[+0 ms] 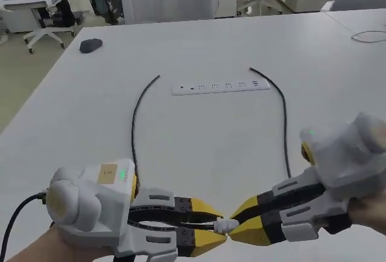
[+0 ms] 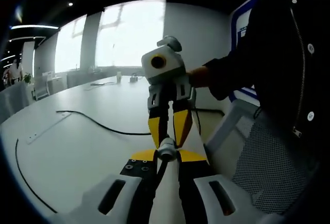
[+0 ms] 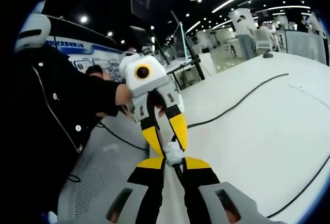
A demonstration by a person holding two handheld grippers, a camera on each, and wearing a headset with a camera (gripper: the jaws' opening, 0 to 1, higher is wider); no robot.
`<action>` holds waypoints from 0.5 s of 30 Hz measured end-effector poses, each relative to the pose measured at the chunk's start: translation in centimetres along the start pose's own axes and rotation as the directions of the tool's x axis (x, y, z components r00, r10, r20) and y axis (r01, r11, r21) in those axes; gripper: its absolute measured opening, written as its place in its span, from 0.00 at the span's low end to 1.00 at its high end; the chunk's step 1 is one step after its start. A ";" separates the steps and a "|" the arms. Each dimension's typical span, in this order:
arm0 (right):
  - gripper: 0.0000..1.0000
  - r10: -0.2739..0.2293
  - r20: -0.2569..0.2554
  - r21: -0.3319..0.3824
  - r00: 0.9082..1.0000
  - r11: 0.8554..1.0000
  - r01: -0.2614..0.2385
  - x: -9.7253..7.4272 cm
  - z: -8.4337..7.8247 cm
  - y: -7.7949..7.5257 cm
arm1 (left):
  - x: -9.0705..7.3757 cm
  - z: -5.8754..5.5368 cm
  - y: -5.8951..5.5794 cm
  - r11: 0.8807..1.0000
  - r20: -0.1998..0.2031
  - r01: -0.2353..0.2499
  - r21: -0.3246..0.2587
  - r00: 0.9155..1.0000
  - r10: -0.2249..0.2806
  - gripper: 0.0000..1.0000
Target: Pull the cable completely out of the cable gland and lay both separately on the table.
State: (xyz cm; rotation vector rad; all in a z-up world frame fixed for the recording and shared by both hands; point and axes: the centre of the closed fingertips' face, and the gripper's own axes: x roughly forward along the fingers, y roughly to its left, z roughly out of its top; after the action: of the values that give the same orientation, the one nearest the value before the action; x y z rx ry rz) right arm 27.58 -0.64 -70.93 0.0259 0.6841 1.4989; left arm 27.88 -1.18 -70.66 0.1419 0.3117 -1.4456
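Left gripper (image 1: 217, 229) clamps thin black cable (image 1: 134, 135), right gripper (image 1: 236, 226) clamps small white plastic gland (image 1: 227, 226); skewed pull could slip gland from jaws.

Cable (image 1: 134, 123) black, cable gland (image 1: 227, 226) white. Left gripper (image 1: 212, 227) and right gripper (image 1: 237, 226): white housings, black jaws, yellow tips (green LED on each). Table (image 1: 205, 141) plain white, power strip (image 1: 220, 86) white, mouse (image 1: 90, 45) dark grey.

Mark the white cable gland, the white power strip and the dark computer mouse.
white cable gland (image 1: 227, 225): head view, its round body.
white power strip (image 1: 221, 86): head view, middle of its top face.
dark computer mouse (image 1: 90, 45): head view, its rounded back.
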 end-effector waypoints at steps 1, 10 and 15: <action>0.09 0.001 0.001 0.000 1.000 1.000 -0.001 0.0 0.0 0.2 | 0.0 0.0 0.0 1.000 0.000 0.001 0.002 1.000 -0.001 0.15; 0.07 -0.065 -0.019 -0.379 0.998 0.924 0.053 0.1 -0.2 0.5 | 0.0 -0.1 0.0 0.996 -0.001 0.006 -0.083 1.000 -0.006 0.15; 0.07 -0.109 -0.036 -0.486 0.993 0.871 0.078 0.4 -0.8 0.6 | 0.3 -0.8 0.0 0.977 -0.020 -0.004 -0.213 1.000 0.000 0.15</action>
State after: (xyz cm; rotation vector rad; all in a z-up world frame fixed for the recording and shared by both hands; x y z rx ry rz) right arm 26.68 -0.51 -71.55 -0.4348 0.3349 1.5452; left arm 27.80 -1.21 -71.49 -0.0170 0.4804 -1.3997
